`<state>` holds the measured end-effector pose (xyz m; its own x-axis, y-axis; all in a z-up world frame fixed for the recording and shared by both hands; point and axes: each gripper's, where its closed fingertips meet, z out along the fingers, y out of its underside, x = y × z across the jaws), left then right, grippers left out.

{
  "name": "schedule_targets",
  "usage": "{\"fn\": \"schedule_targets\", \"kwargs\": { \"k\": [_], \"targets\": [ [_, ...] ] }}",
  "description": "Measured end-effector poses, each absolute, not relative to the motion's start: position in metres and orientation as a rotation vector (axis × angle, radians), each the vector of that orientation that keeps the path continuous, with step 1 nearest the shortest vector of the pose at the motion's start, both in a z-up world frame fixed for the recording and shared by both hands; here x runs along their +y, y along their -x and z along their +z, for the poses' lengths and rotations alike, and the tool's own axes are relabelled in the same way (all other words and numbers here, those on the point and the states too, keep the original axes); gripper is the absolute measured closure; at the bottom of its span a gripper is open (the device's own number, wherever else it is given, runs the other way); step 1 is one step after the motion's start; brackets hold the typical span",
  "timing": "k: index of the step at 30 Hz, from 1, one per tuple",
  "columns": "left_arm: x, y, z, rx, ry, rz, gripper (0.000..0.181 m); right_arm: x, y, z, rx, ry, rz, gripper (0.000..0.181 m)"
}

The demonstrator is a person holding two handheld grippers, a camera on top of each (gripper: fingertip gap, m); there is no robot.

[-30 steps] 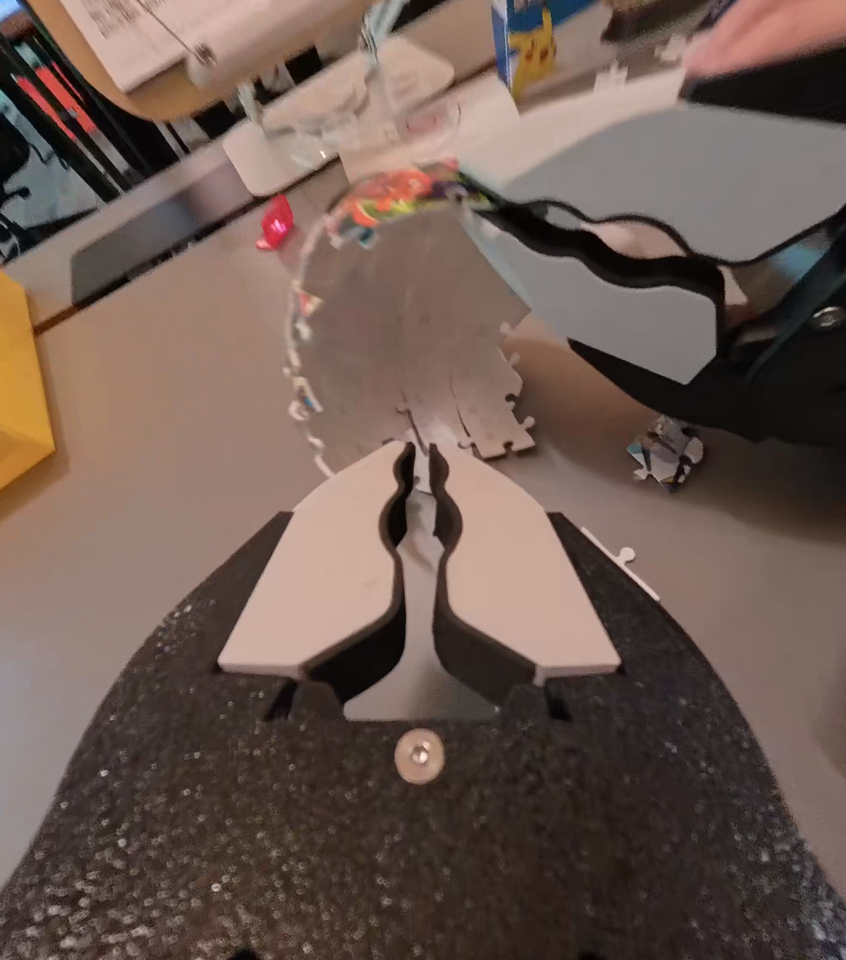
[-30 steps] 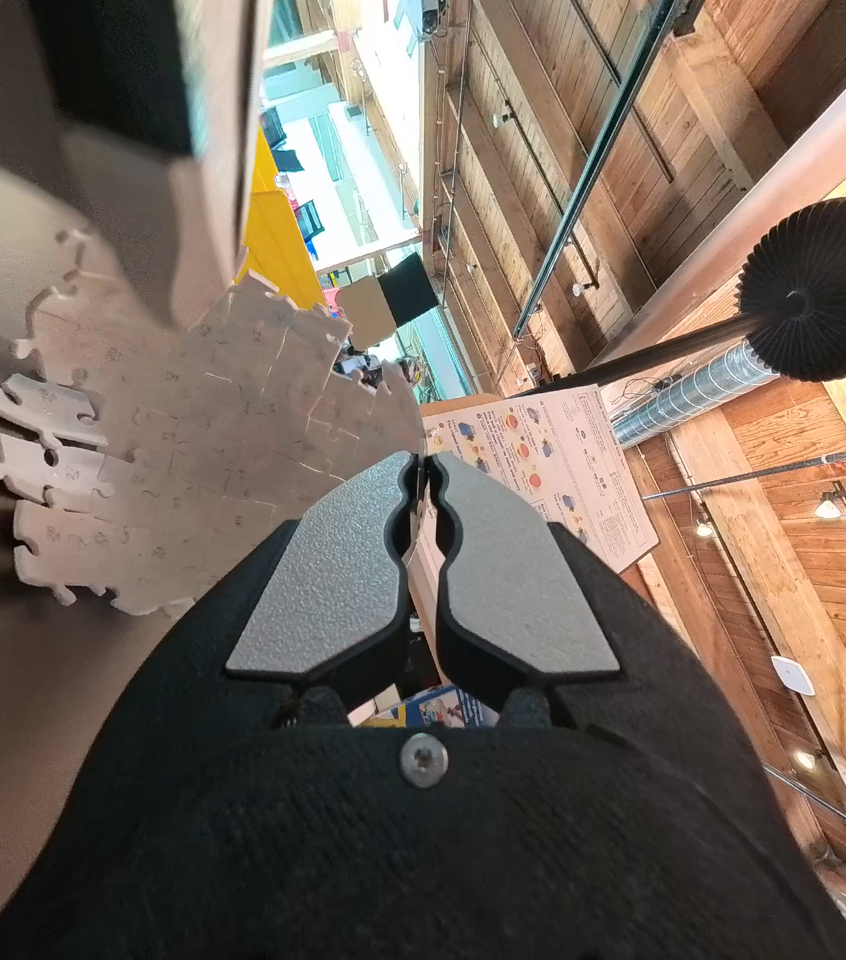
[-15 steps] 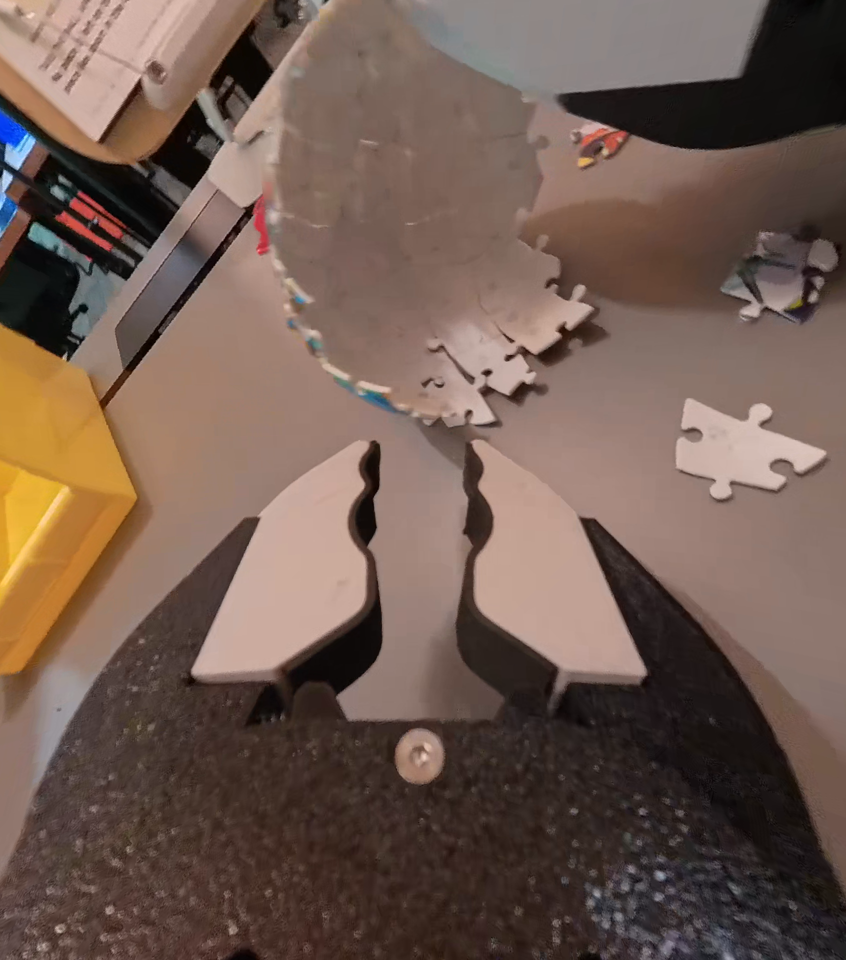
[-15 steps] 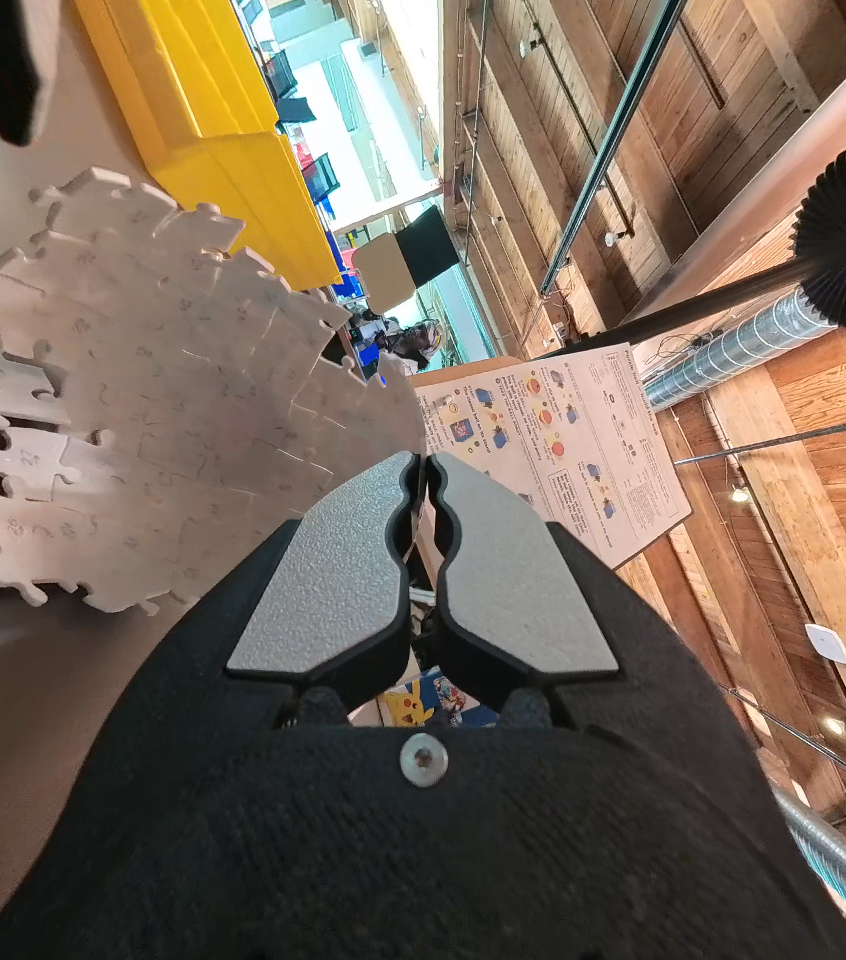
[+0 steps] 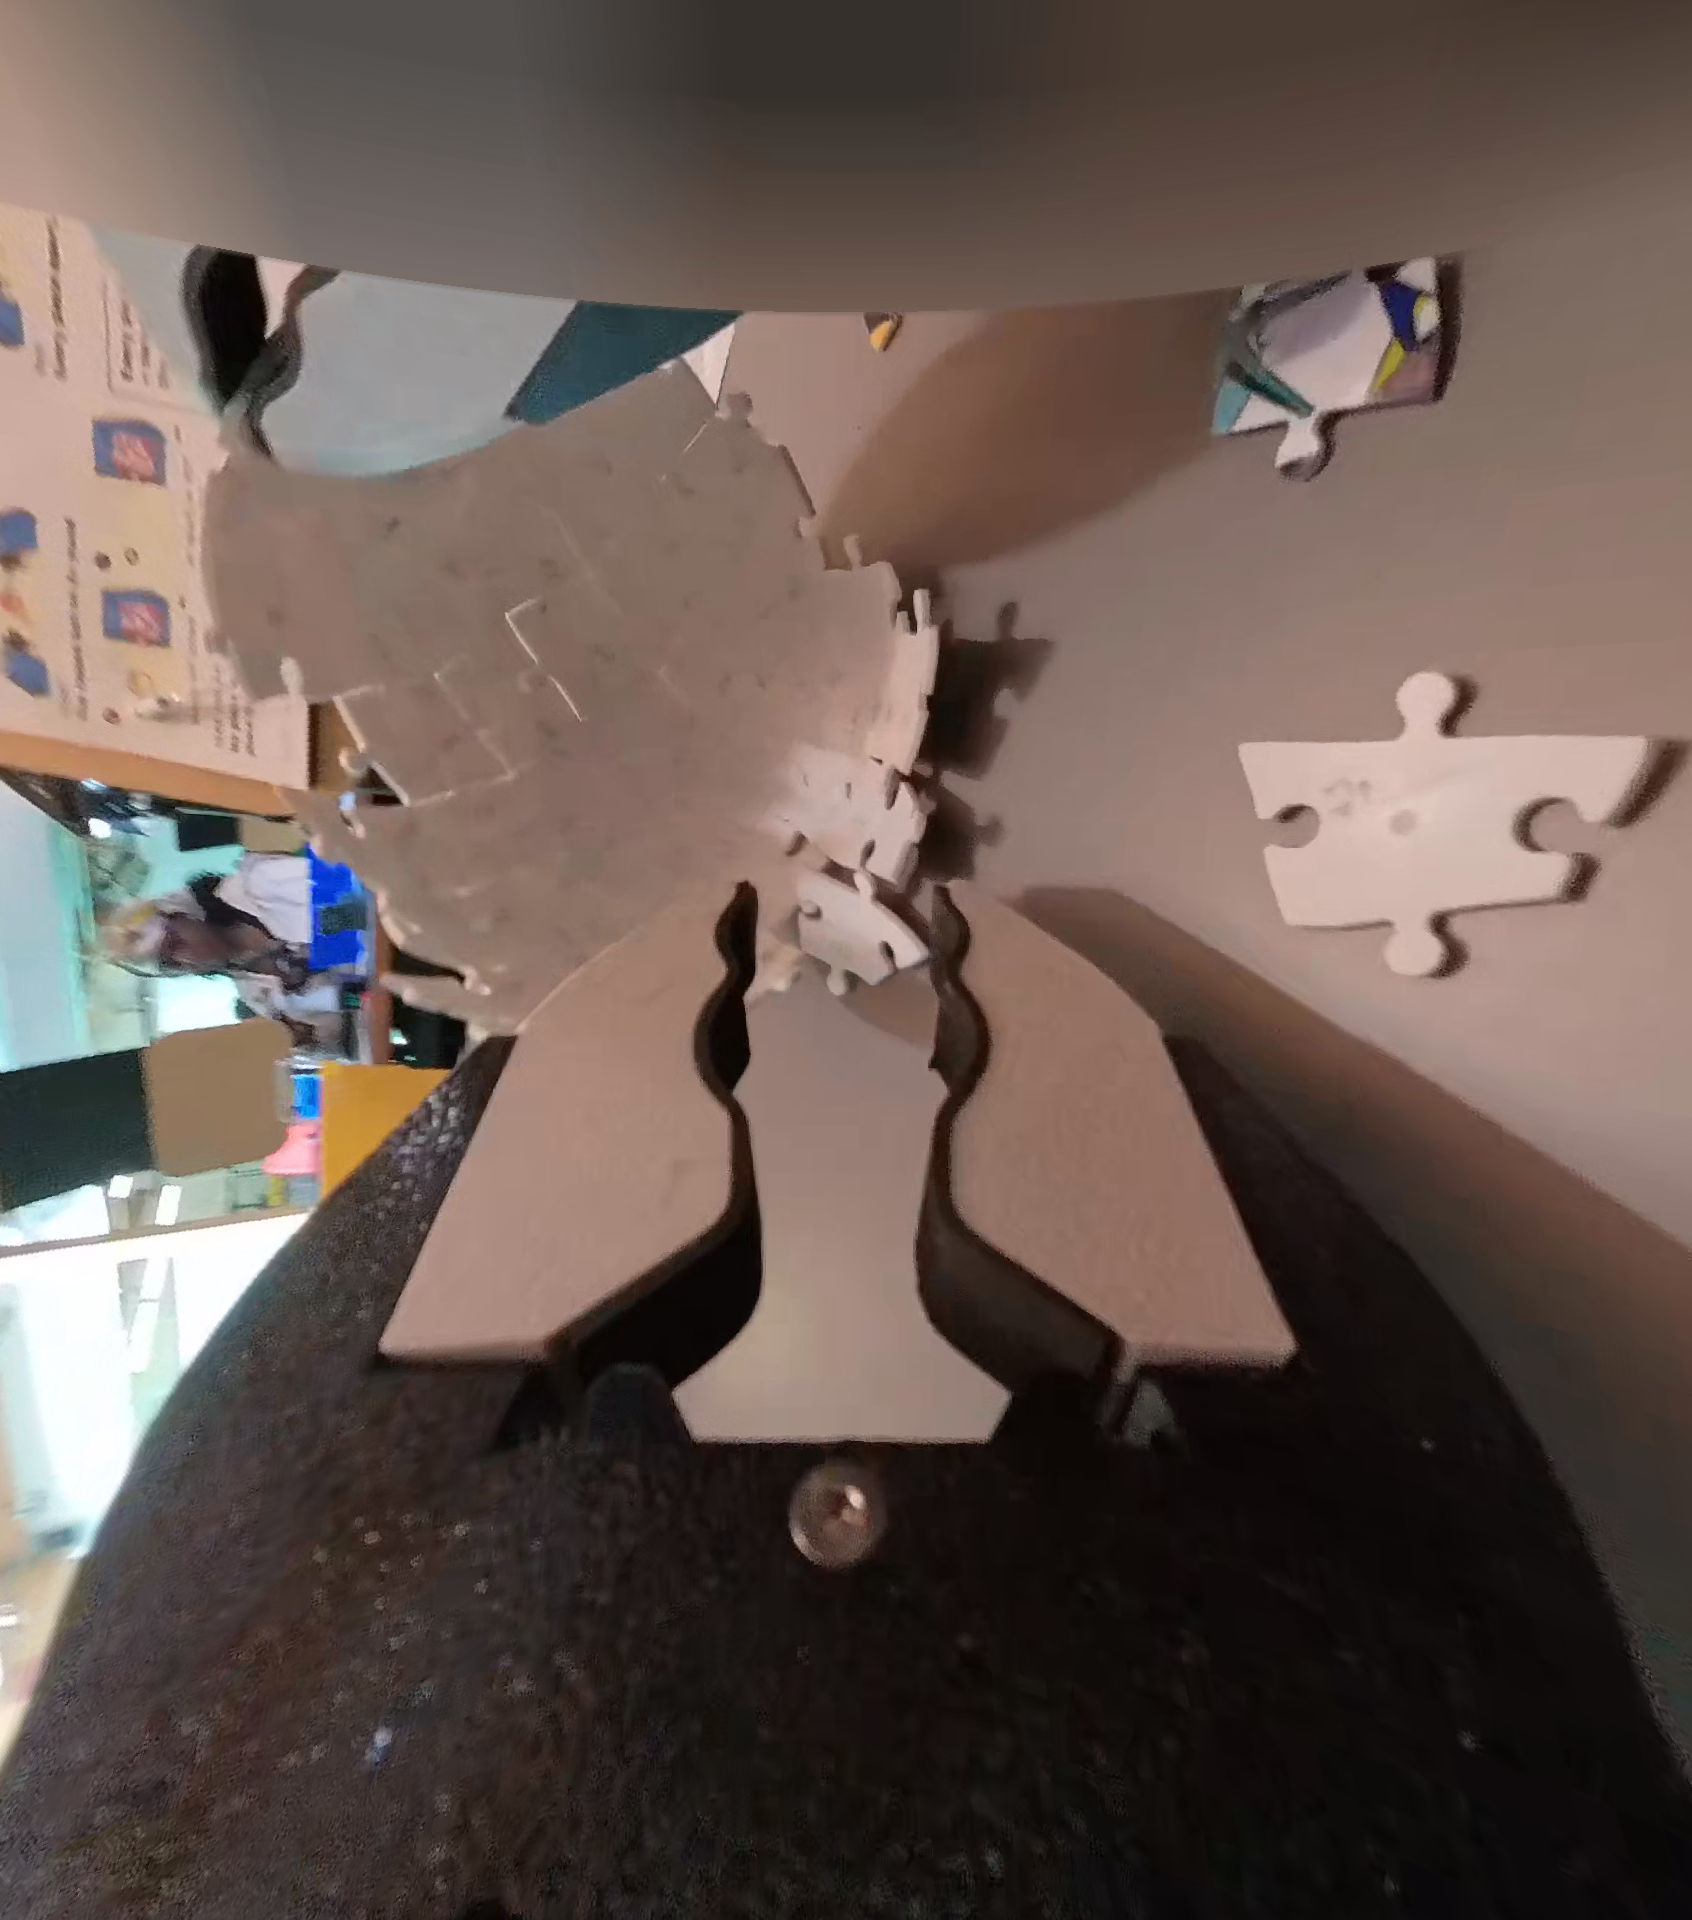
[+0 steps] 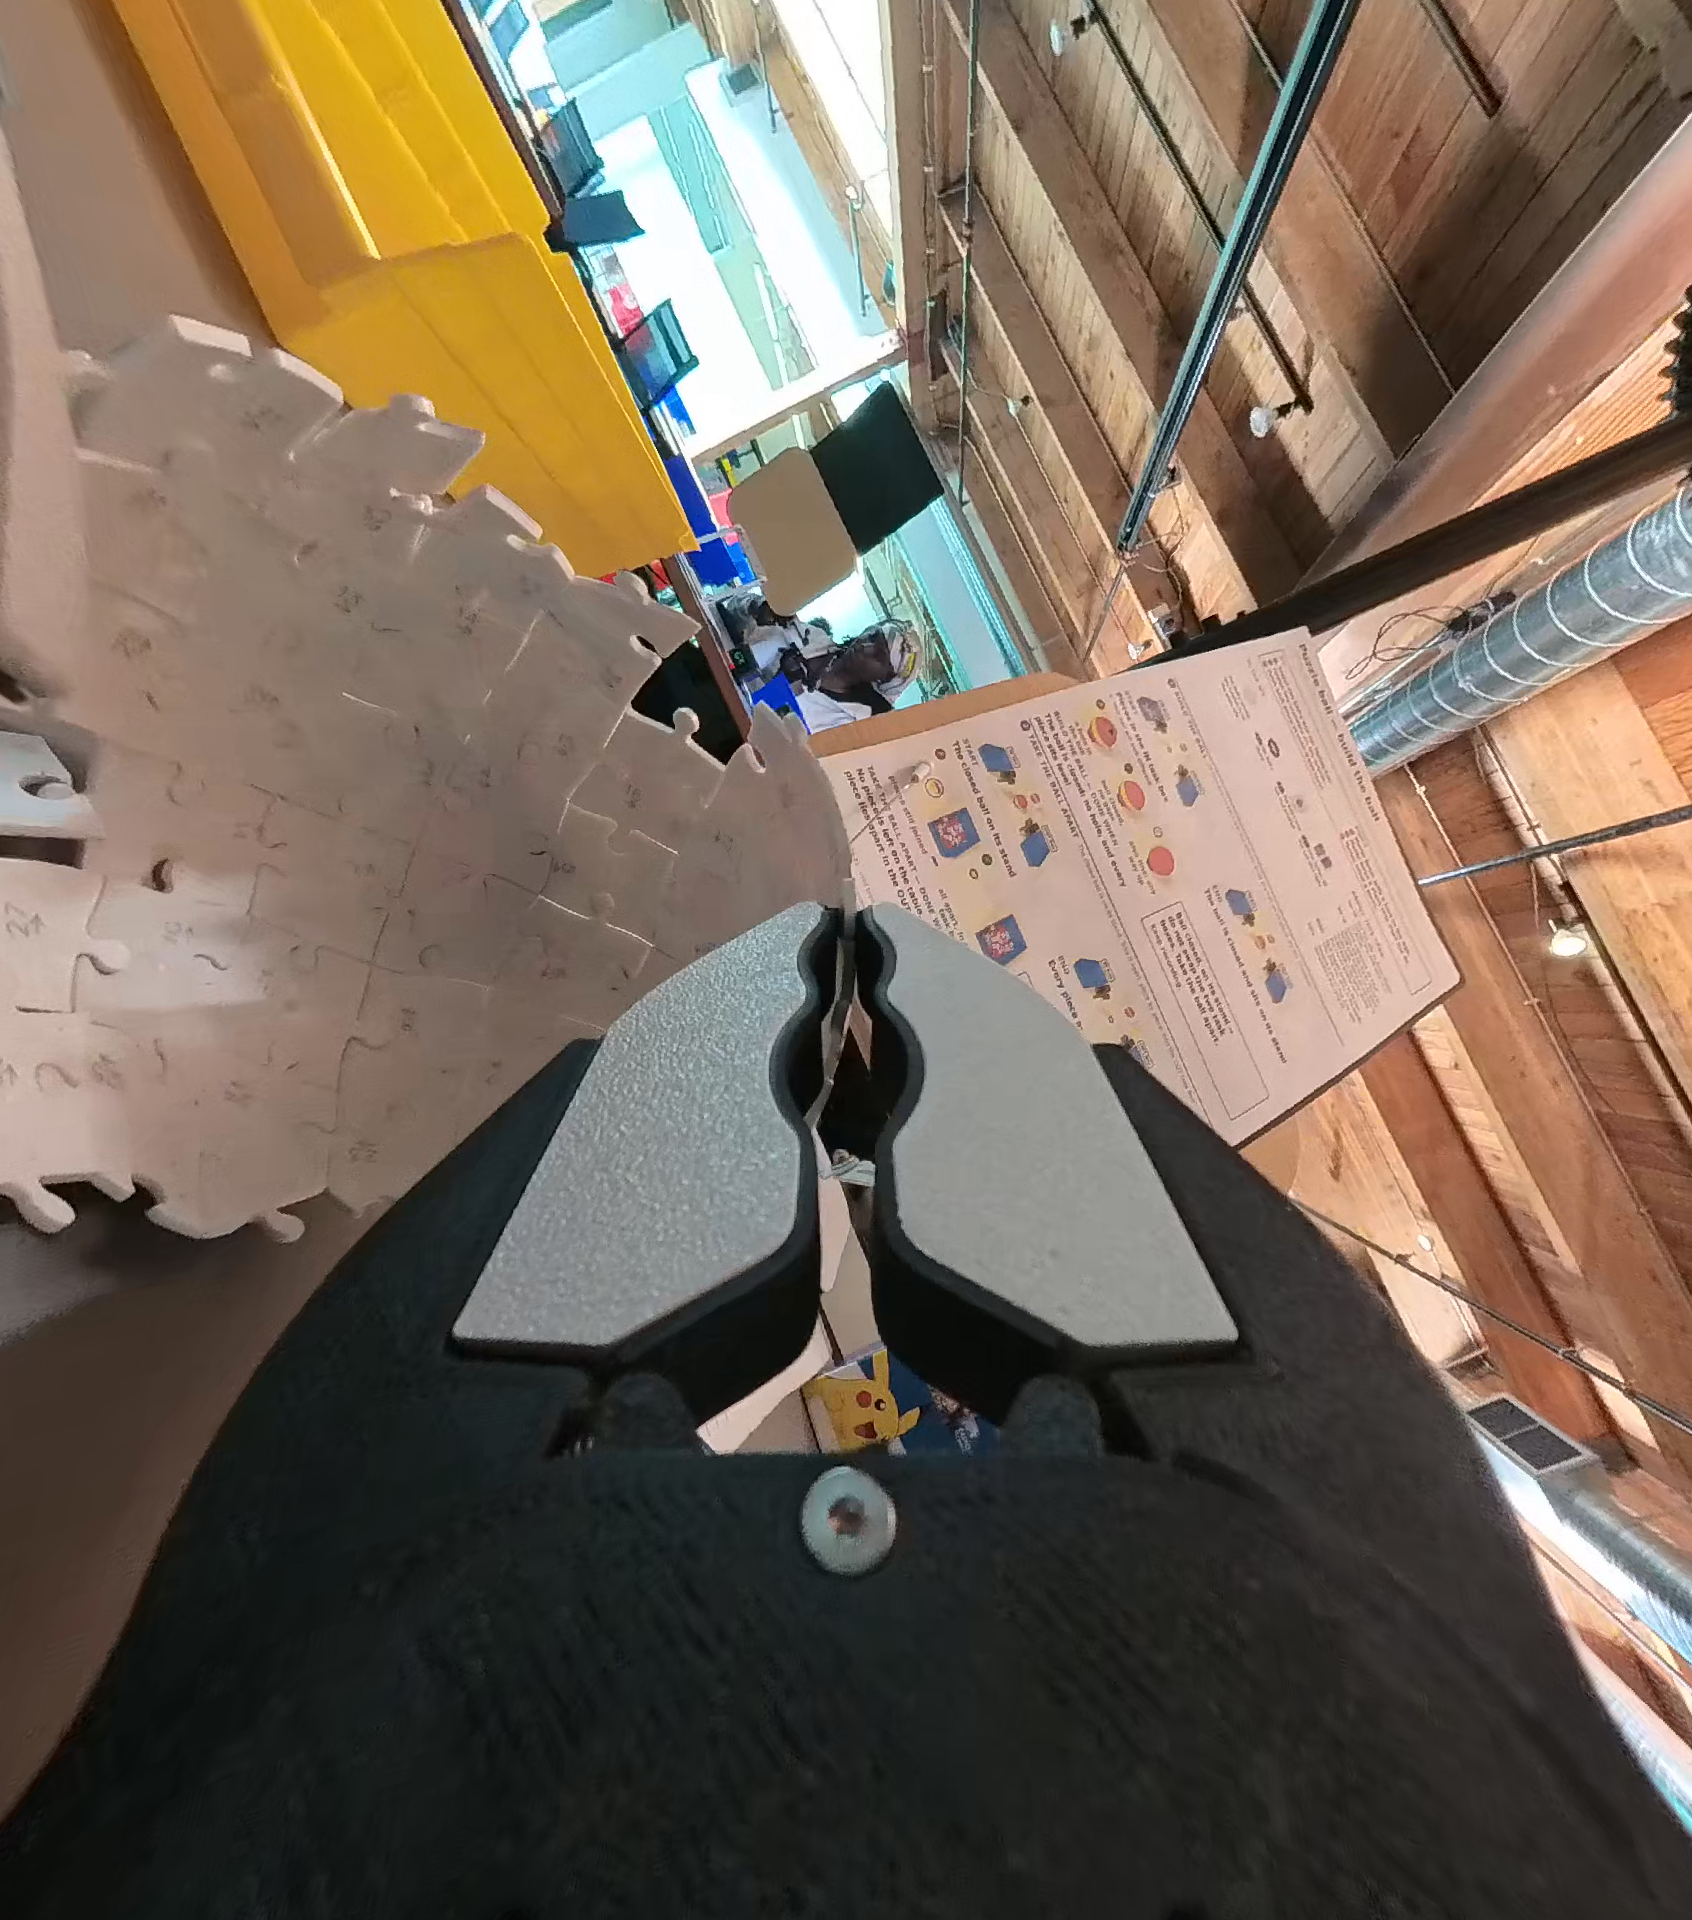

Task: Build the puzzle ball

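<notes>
Right tool (image 6: pixel 854 940) pinches the thin rim of the curved puzzle shell (image 6: pixel 322 831) — pale grey, knobbed, matte. My left tool (image 5: pixel 837 935) gapes half-wide and empty, its tips just short of the shell's lower tabs (image 5: pixel 852 935). Beyond, on the grey desk (image 5: pixel 1444 1091), lies one loose white piece (image 5: pixel 1424 821) — well apart.
</notes>
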<state>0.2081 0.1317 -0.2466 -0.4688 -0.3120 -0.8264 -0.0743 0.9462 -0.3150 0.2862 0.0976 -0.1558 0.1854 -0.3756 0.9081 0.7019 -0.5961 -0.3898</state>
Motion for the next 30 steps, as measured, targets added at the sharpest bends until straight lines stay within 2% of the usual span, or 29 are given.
{"fn": "schedule_targets", "kwargs": {
  "k": [7,10,12,15,22,30],
  "targets": [
    [0.117,-0.209,-0.258,2.066,0.131,-0.258,0.159,0.097,-0.276,-0.155,-0.323,1.559,-1.582,0.179],
    [0.104,-0.205,-0.251,2.085,0.288,-0.546,0.167,0.097,-0.275,-0.155,-0.319,1.545,-1.553,0.179],
    [0.108,-0.21,-0.237,2.02,0.468,-0.736,0.181,0.098,-0.273,-0.155,-0.335,1.538,-1.555,0.179],
    [0.114,-0.216,-0.232,2.006,0.734,-0.864,0.181,0.1,-0.27,-0.153,-0.35,1.525,-1.555,0.179],
    [0.116,-0.224,-0.26,2.099,0.882,-0.668,0.181,0.102,-0.261,-0.153,-0.356,1.508,-1.531,0.178],
    [0.122,-0.23,-0.266,2.09,0.902,-0.523,0.181,0.102,-0.261,-0.153,-0.337,1.51,-1.518,0.178]
  ]
}}
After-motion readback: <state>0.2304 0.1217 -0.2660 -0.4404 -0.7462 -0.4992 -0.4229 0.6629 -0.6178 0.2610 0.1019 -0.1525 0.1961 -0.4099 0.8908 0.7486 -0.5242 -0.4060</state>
